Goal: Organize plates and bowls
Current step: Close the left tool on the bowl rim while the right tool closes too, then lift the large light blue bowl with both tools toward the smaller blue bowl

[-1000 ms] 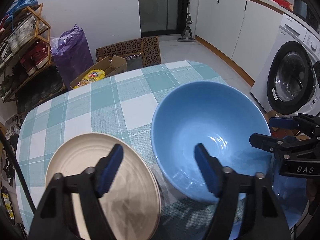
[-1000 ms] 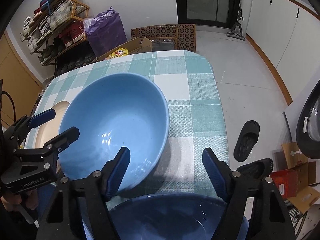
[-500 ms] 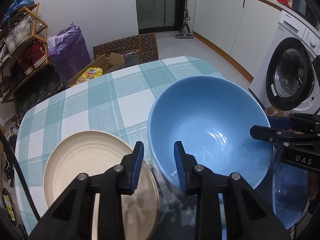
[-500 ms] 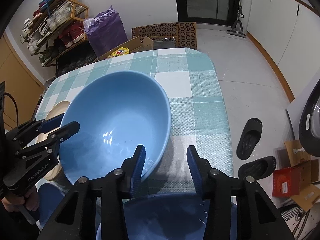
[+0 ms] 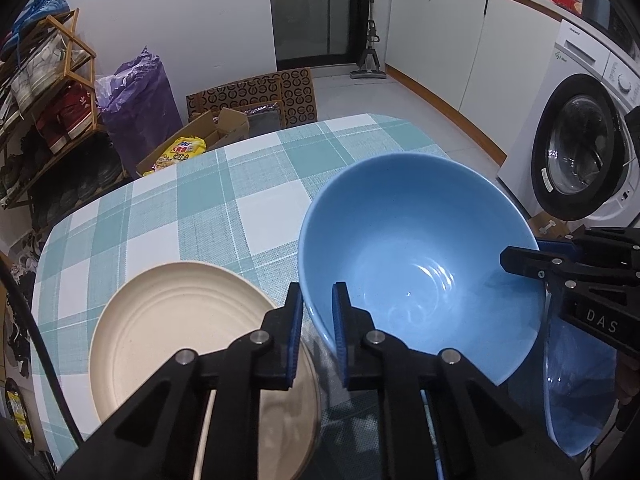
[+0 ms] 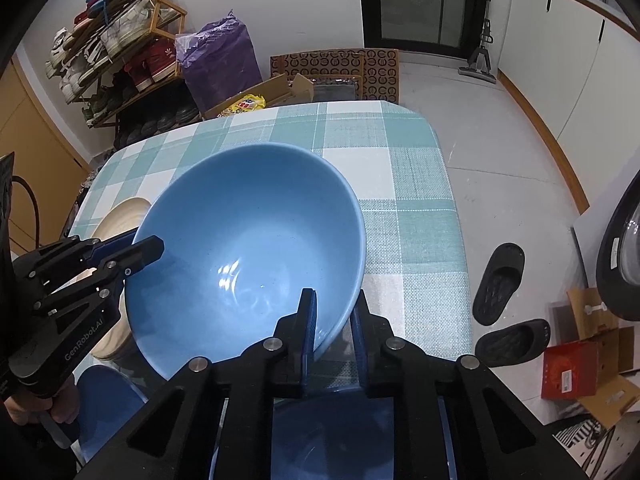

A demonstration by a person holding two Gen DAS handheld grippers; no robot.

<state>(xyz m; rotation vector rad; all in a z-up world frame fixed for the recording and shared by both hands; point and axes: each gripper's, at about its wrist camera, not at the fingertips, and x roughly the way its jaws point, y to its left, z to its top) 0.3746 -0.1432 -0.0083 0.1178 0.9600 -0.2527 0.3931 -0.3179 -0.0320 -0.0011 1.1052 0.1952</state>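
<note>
Both tongs, my left tongs (image 5: 316,322) and my right tongs (image 6: 334,322), clench opposite rims of the light blue bowl (image 5: 416,264) over the checked bench (image 5: 208,208). Left of it lies a cream plate (image 5: 180,332); a darker blue bowl (image 6: 340,428) sits nearest me.

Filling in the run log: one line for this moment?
left gripper: shut on blue bowl rim | right gripper: shut on opposite rim | beige plate: on table, untouched
</note>
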